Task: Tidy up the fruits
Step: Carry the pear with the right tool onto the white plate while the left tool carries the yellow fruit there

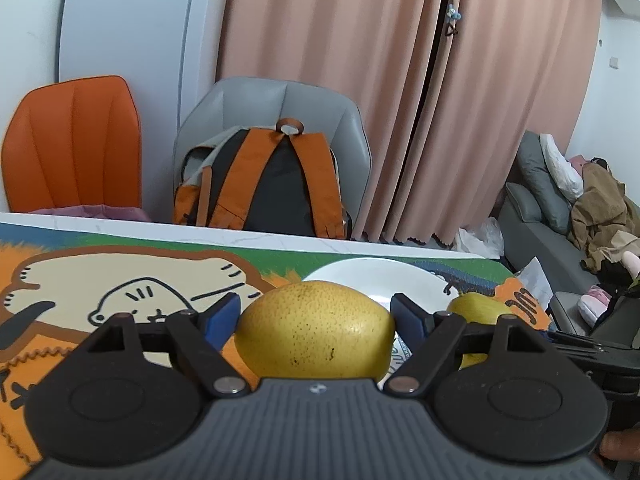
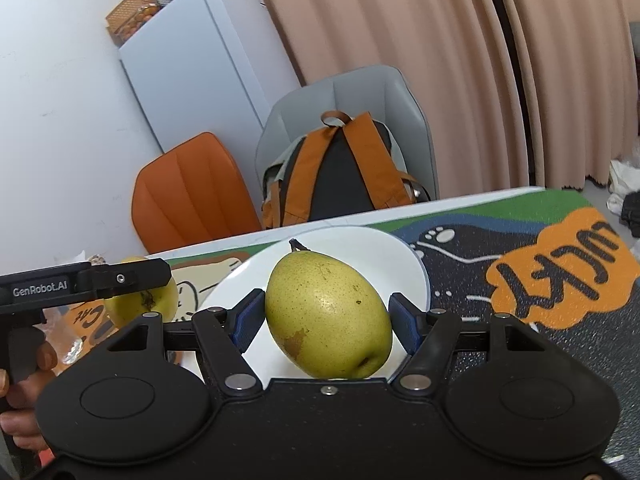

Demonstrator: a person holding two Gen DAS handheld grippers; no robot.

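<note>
In the left wrist view my left gripper point(image 1: 316, 312) is shut on a yellow pear point(image 1: 316, 330), held between the blue pads just left of the white plate point(image 1: 376, 276). In the right wrist view my right gripper point(image 2: 326, 314) is shut on a green-yellow pear point(image 2: 328, 312) with a stem and a brown bruise, held over the white plate point(image 2: 360, 246). That pear also shows at the right of the left wrist view point(image 1: 478, 308). The left gripper's pear shows at the left of the right wrist view point(image 2: 140, 300), partly hidden by the left gripper's body.
A cartoon mat point(image 1: 120, 280) in orange, green and dark blue covers the white table point(image 2: 440, 200). Behind the table stand an orange chair point(image 1: 72, 144) and a grey chair holding an orange-and-black backpack point(image 1: 272, 184). A sofa point(image 1: 560, 232) with clothes is at the right.
</note>
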